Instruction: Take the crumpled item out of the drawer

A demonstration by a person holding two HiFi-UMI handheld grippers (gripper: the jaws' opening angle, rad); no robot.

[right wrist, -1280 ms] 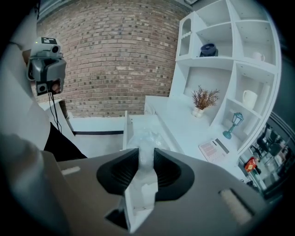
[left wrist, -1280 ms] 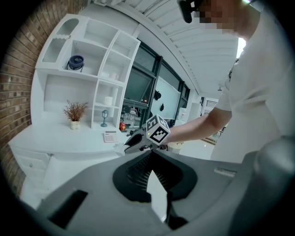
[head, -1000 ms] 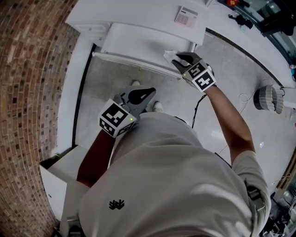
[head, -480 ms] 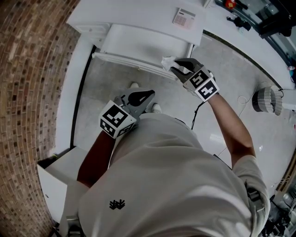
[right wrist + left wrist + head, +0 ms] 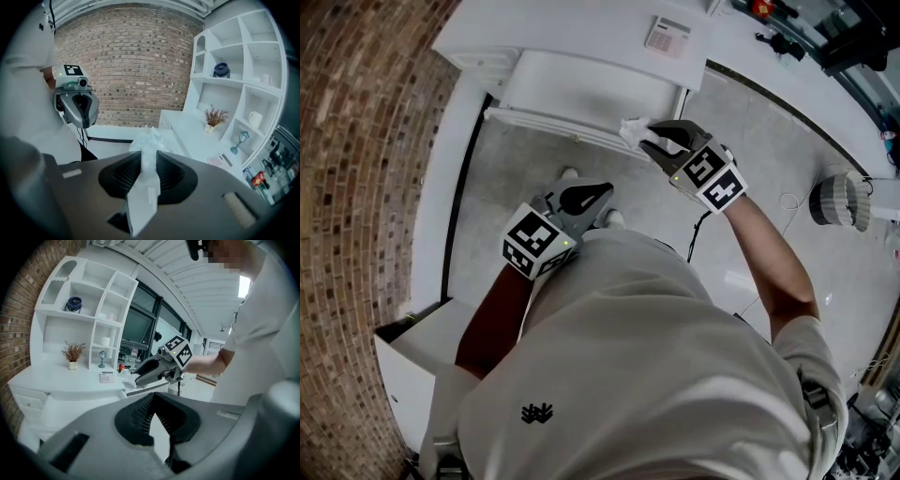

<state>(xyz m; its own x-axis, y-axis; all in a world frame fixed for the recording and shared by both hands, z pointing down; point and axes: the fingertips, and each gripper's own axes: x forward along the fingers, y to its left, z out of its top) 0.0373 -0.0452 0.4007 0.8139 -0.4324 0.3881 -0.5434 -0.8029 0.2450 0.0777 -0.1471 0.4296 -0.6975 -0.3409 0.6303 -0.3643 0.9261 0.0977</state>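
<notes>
Crumpled item (image 5: pixel 634 127) is a white, plasticky wad pinched in my right gripper (image 5: pixel 651 137). In the right gripper view the wad (image 5: pixel 149 139) sits squeezed between the two fingers (image 5: pixel 135 169) and bunches out past their tips. A flat white strip of it trails back toward the camera. The right gripper (image 5: pixel 149 161) is clamped on it, fingers part closed with the wad filling the gap.

In the head view the item sits over the front rim of the open white drawer (image 5: pixel 546 121), near its right corner. I can't tell how far it clears the rim. The left gripper view shows the same wad (image 5: pixel 125 378) at the tips of the right gripper (image 5: pixel 137 379), just above the drawer edge.

Left gripper (image 5: pixel 584 195) is held low near my torso, well apart from the drawer, over the grey floor (image 5: pixel 525 178). Its fingers (image 5: pixel 137 420) meet at the tips, nothing between them.

Around it:
- The white desk (image 5: pixel 572 33) above the drawer carries a small flat white gadget (image 5: pixel 667 36).
- The white shelf unit (image 5: pixel 243 61) holds a dark jar (image 5: pixel 221 70) and a white cup (image 5: pixel 256 119).
- A dried plant in a pot (image 5: pixel 214 117) and a small lamp figure (image 5: pixel 239 140) stand below it.
- A brick wall (image 5: pixel 366 187) runs along the left.
</notes>
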